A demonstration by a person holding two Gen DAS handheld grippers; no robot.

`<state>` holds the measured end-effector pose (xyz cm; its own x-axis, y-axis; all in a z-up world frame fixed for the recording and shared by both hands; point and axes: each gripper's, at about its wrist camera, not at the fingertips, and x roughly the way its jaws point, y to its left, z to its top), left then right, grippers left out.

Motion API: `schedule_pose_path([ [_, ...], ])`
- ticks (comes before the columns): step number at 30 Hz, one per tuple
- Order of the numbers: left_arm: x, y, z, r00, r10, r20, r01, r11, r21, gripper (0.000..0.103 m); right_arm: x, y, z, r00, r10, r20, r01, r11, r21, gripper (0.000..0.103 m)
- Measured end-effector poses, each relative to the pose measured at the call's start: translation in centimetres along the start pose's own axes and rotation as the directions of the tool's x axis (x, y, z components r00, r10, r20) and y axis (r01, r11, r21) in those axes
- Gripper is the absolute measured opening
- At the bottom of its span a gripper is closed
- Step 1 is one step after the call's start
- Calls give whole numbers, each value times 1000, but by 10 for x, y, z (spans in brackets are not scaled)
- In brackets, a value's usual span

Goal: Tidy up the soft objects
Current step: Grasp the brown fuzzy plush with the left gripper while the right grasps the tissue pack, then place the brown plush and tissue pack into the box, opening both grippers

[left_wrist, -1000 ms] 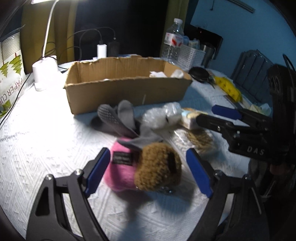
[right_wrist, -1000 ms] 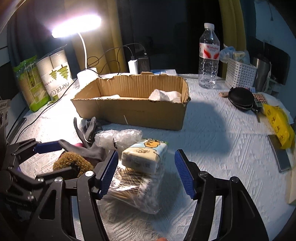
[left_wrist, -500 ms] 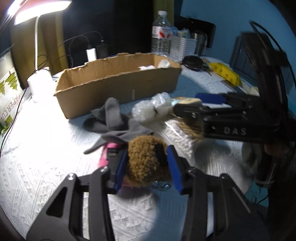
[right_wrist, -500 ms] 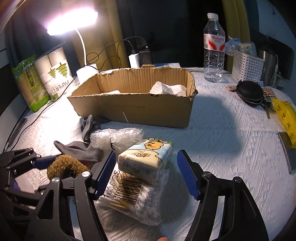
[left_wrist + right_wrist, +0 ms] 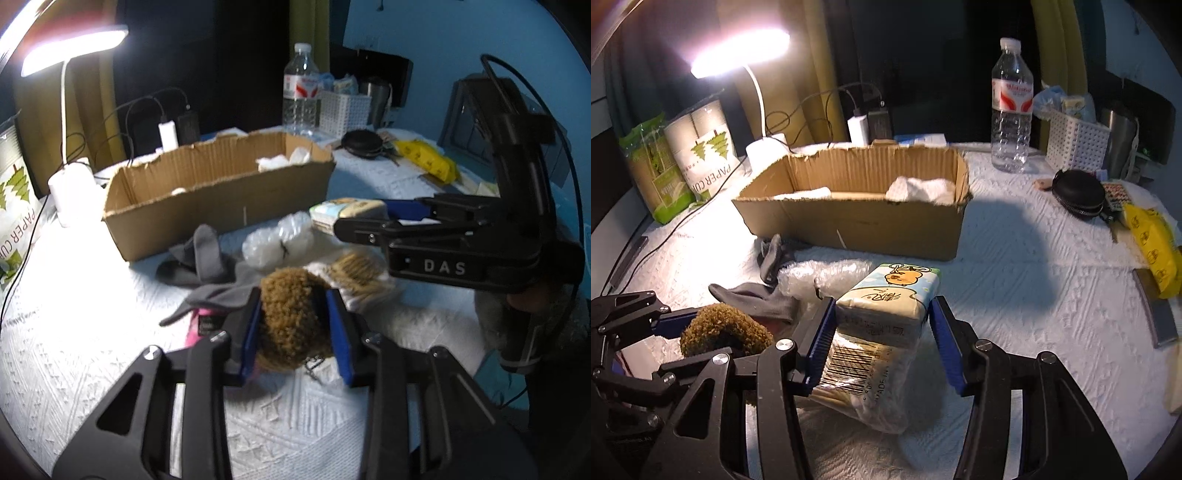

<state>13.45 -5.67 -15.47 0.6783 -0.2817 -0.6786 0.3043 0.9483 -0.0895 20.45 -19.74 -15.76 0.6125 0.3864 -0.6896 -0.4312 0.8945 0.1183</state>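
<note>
While the left gripper [image 5: 293, 326] clamps a brown fuzzy toy [image 5: 293, 317] at 6 o'clock of the cardboard box [image 5: 221, 192], the right gripper [image 5: 881, 339] pinches a tissue pack [image 5: 890, 299].

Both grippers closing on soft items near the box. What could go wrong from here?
1. The left gripper is shut on the brown plush, which touches the grey sock and pink item; lifting may drag them along.
2. The right gripper brackets the tissue pack, which sits on a bag of cotton swabs; the pack could slip or the bag shift.
3. The grippers sit close together; moving both to the cardboard box risks collision.
</note>
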Motion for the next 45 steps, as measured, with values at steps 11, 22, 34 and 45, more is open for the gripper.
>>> schedule_pose_path([
  [11, -18, 15, 30, 997, 23, 70, -20, 999, -34, 35, -27, 0, 28, 998, -4, 67, 5, 1000, -17, 54],
  [22, -29, 46, 70, 985, 69, 156, -62, 997, -51, 35, -33, 4, 69, 992, -9, 125, 17, 998, -62, 54],
  [34, -16, 85, 112, 973, 101, 208, -86, 993, -81, 35, -16, 5, 107, 986, 8, 165, 9, 995, -100, 54],
  [45, 30, 111, 137, 973, 136, 187, -112, 984, -136, 35, 23, -7, 128, 989, 38, 143, -22, 993, -113, 54],
])
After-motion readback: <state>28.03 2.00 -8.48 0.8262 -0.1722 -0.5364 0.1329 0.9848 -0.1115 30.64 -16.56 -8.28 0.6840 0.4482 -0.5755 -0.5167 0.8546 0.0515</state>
